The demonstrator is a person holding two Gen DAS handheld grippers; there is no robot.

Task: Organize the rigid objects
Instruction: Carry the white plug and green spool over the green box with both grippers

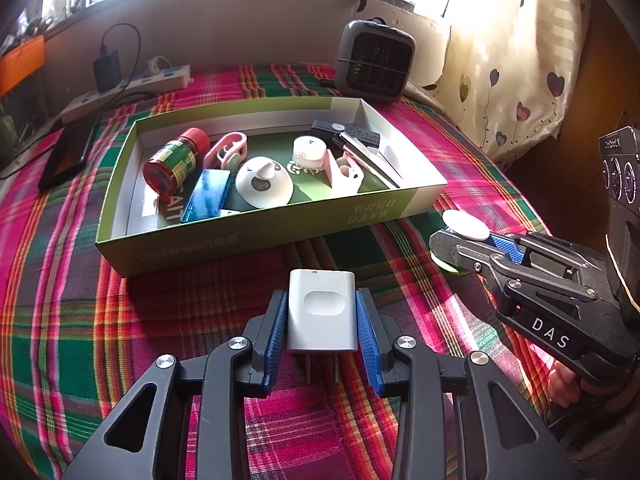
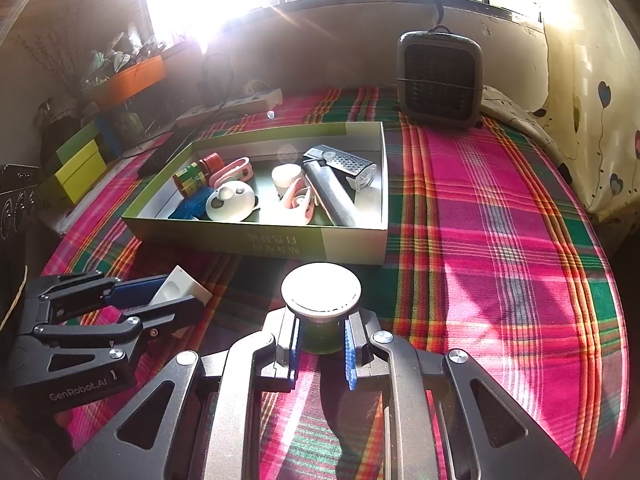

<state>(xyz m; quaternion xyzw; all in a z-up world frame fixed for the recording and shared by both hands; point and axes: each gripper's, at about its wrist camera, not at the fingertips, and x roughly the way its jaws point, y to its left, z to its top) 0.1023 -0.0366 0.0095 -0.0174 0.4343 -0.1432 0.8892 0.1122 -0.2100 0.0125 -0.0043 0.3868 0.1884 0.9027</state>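
Observation:
A white plug adapter sits between the blue pads of my left gripper, which is shut on it just above the plaid cloth, in front of the green cardboard box. My right gripper is shut on a small green piece with a round white top, held near the box's front wall. The left wrist view shows that right gripper to the right of the box corner. The box holds a red-capped jar, a blue case, pink clips and several other items.
A grey fan heater stands behind the box by the wall. A power strip with a charger and a dark phone lie at the back left. Yellow-green boxes are stacked at the left. A heart-print pillow lies on the right.

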